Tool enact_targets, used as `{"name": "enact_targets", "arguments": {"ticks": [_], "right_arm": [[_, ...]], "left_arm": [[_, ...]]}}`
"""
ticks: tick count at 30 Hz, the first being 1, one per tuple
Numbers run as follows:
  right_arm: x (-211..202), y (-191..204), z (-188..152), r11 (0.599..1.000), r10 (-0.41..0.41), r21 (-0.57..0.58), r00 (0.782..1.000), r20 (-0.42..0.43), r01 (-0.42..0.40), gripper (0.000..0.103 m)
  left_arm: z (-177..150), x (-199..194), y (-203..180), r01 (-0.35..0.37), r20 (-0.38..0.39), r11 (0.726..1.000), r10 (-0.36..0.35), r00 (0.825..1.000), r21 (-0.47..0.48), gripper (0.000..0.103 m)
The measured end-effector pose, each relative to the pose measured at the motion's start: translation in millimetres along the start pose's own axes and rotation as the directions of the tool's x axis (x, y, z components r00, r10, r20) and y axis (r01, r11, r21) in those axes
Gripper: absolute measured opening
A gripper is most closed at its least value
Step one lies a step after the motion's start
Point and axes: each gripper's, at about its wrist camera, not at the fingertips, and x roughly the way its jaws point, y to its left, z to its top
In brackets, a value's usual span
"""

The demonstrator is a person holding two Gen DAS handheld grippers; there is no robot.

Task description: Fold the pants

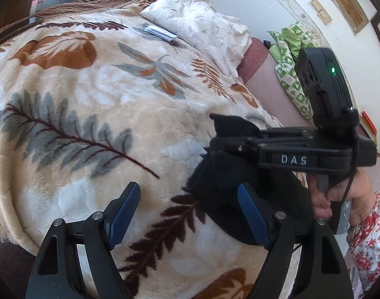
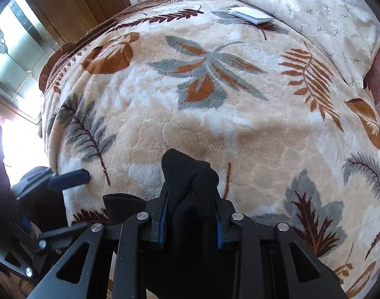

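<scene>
The black pants (image 2: 187, 177) are a dark knit bundle held over a leaf-patterned blanket (image 2: 215, 114) on a bed. My right gripper (image 2: 191, 214) is shut on the pants, with a ribbed edge sticking up between its blue pads. In the left wrist view the right gripper (image 1: 216, 139) shows side-on at the right, with the pants (image 1: 215, 182) hanging from it. My left gripper (image 1: 187, 214) is open and empty; its right finger (image 1: 252, 214) lies against the pants. One left finger (image 2: 70, 175) shows at the left of the right wrist view.
A cream pillow (image 1: 197, 25) lies at the far end of the bed, with a small white booklet (image 1: 160, 33) beside it. A green patterned cloth (image 1: 289, 57) lies by the wall at right. Wooden doors with glass panes (image 2: 20, 49) stand beyond the bed.
</scene>
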Motion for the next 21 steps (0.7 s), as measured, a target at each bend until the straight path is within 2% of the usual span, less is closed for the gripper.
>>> {"name": "enact_targets", "arguments": {"ticks": [3, 5, 11, 17, 19, 20, 21], "right_arm": [[-16, -2, -2, 1.000, -0.005, 0.023, 0.999, 0.034, 0.005, 0.031], [-26, -1, -7, 0.999, -0.009, 0.032, 0.999, 0.052, 0.007, 0.031], [-36, 2, -9, 0.998, -0.003, 0.057, 0.998, 0.071, -0.002, 0.031], [-40, 4, -10, 0.998, -0.008, 0.063, 0.998, 0.066, 0.004, 0.031], [-41, 3, -10, 0.998, -0.007, 0.069, 0.998, 0.070, 0.002, 0.031], [-42, 2, -10, 0.997, -0.002, 0.075, 0.997, 0.071, -0.003, 0.031], [-42, 1, -10, 0.997, 0.002, 0.079, 0.997, 0.072, -0.007, 0.031]], "left_arm": [[-3, 5, -12, 0.038, -0.021, 0.999, -0.038, 0.999, 0.036, 0.080], [-3, 8, -21, 0.029, -0.019, 0.998, -0.028, 0.999, 0.061, 0.080], [3, 42, -28, 0.077, -0.100, 0.996, -0.073, 0.992, 0.034, 0.080], [12, 60, -31, 0.150, -0.108, 0.989, -0.148, 0.983, 0.014, 0.081], [14, 63, -28, 0.217, -0.128, 0.976, -0.217, 0.968, -0.012, 0.059], [14, 65, -26, 0.242, -0.142, 0.970, -0.244, 0.959, -0.029, 0.037], [13, 65, -24, 0.253, -0.145, 0.967, -0.256, 0.956, -0.041, 0.029]]}}
